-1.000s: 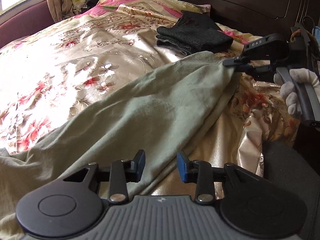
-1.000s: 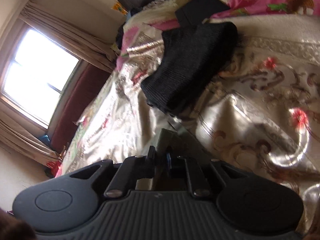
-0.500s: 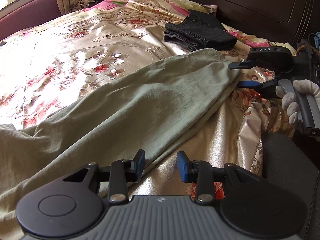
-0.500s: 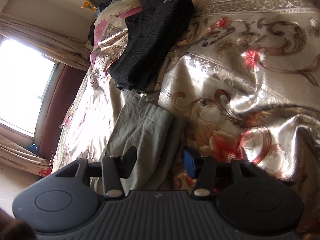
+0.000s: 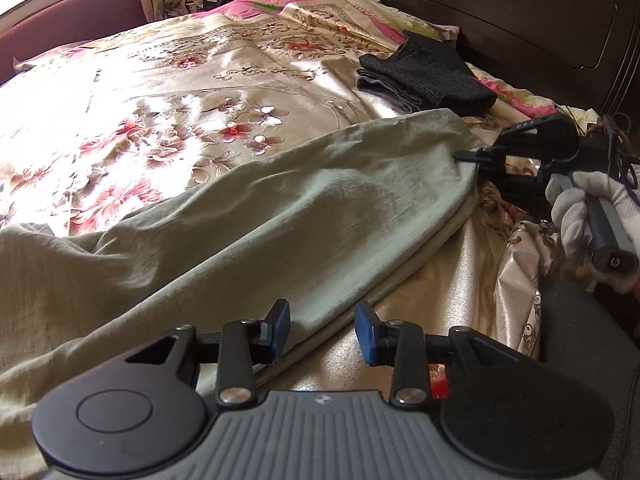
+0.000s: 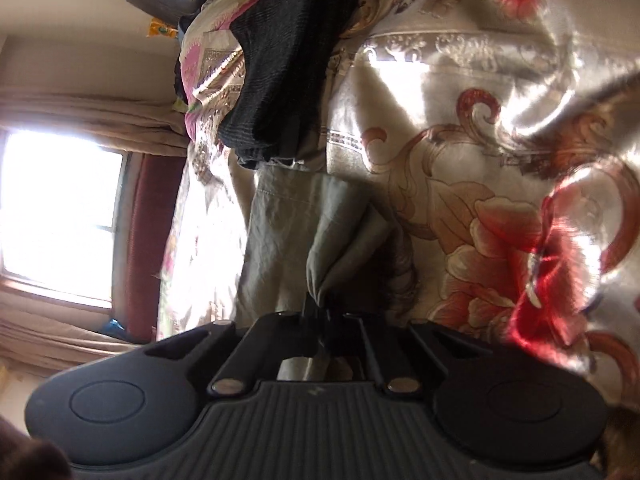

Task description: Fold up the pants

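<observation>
Pale green pants [image 5: 288,216] lie stretched across the flowered bedspread, one leg on top of the other. My left gripper [image 5: 322,332] hovers open over the near edge of the pants, nothing between its blue pads. At the right in the left wrist view, my right gripper [image 5: 466,157] is shut on the hem corner of the pants, held by a white-gloved hand [image 5: 580,208]. The right wrist view shows the pinched green cloth [image 6: 336,256] bunched up from the gripper [image 6: 320,308].
A folded black garment [image 5: 424,76] lies on the bedspread [image 5: 200,92] just beyond the pants' hem. A dark wooden headboard [image 5: 520,20] runs along the right. A window and curtains stand beyond the bed's far side. Dark upholstery [image 5: 580,344] borders the bed's near right corner.
The right gripper opened, dropped a little and shut again on the hem corner, rolling as it did. The left gripper slid along the pants' near edge, still open.
</observation>
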A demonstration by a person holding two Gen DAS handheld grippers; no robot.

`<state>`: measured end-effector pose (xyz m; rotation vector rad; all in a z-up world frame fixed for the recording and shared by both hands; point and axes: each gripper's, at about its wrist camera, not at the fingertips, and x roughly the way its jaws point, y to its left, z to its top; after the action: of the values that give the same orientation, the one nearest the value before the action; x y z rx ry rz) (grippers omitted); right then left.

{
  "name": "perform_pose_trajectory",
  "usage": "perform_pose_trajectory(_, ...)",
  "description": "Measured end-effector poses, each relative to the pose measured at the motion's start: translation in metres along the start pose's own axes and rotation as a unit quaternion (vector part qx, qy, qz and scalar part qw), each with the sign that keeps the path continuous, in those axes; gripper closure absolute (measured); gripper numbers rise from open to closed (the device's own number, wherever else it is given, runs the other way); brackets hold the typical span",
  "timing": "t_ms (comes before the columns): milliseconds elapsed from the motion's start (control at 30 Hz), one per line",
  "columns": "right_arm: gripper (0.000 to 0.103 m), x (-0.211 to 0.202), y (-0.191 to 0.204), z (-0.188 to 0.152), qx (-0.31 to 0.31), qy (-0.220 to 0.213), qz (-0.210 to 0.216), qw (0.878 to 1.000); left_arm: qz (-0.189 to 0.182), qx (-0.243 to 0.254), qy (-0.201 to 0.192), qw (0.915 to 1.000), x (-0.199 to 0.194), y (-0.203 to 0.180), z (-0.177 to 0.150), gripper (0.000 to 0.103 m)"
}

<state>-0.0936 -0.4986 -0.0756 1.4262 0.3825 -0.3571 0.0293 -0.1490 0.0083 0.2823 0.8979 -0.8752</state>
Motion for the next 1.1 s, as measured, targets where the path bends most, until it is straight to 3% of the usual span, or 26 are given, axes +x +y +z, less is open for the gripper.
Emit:
perform_pose_trajectory(100,0.099,-0.010,0.021,0.009,0.020,-0.013,0.078,0.997,0.014,0.003,-0.024,0.9996,-0.012,0.004,0.009,0.054)
perform_pose_trajectory(167,0.099,-0.036,0.051,0.010,-0.019,-0.036,0.135,0.990,0.019,0.005,-0.046,0.9988,-0.024,0.007,0.012,0.052)
perform_pose_trajectory(233,0.099,-0.074,0.076,0.006,-0.081,-0.080,0.173,0.978,0.022,0.002,-0.051,0.9985,-0.027,0.011,0.010,0.042)
perform_pose_trajectory(300,0.099,-0.088,0.072,0.007,-0.094,-0.102,0.140,0.980,0.019,-0.008,-0.032,0.9993,-0.017,0.013,0.004,0.042)
perform_pose_trajectory(367,0.098,-0.076,0.046,0.017,-0.061,-0.075,0.046,0.994,0.001,-0.032,-0.011,0.9994,-0.008,0.016,-0.003,0.043)
perform_pose_trajectory(400,0.098,-0.074,0.035,0.019,-0.043,-0.063,0.027,0.997,-0.003,-0.035,-0.015,0.9993,-0.010,0.015,-0.006,0.043)
perform_pose_trajectory(533,0.099,-0.091,0.019,0.017,-0.057,-0.109,0.006,0.992,0.016,-0.018,-0.049,0.9985,-0.022,0.017,-0.006,0.043)
perform_pose_trajectory(600,0.098,-0.079,0.010,0.028,-0.031,-0.088,-0.042,0.995,0.018,-0.029,-0.058,0.9977,-0.022,0.024,-0.001,0.043)
perform_pose_trajectory(633,0.099,-0.077,0.007,0.029,-0.017,-0.079,-0.036,0.996,0.019,-0.034,-0.066,0.9971,-0.023,0.027,0.001,0.043)
perform_pose_trajectory(700,0.099,-0.086,0.022,0.021,-0.065,-0.103,-0.010,0.993,0.021,-0.046,-0.083,0.9952,-0.020,0.035,0.004,0.042)
perform_pose_trajectory(733,0.099,-0.089,0.031,0.016,-0.090,-0.113,-0.008,0.989,0.022,-0.054,-0.074,0.9956,-0.012,0.040,0.007,0.042)
perform_pose_trajectory(800,0.099,-0.084,0.035,0.018,-0.085,-0.092,-0.020,0.992,0.021,-0.074,-0.053,0.9956,0.001,0.050,0.014,0.046)
perform_pose_trajectory(867,0.099,-0.089,0.032,0.022,-0.074,-0.095,-0.028,0.992,-0.002,-0.079,-0.080,0.9936,-0.002,0.054,0.023,0.046)
perform_pose_trajectory(900,0.098,-0.095,0.032,0.022,-0.076,-0.102,-0.024,0.992,0.004,-0.077,-0.082,0.9936,0.001,0.056,0.028,0.045)
perform_pose_trajectory(1000,0.098,-0.103,0.027,0.025,-0.073,-0.109,-0.036,0.991,0.024,-0.080,-0.021,0.9963,0.037,0.067,0.040,0.045)
perform_pose_trajectory(1100,0.098,-0.103,0.023,0.025,-0.067,-0.108,-0.036,0.991,0.055,-0.078,-0.020,0.9952,0.051,0.075,0.044,0.045)
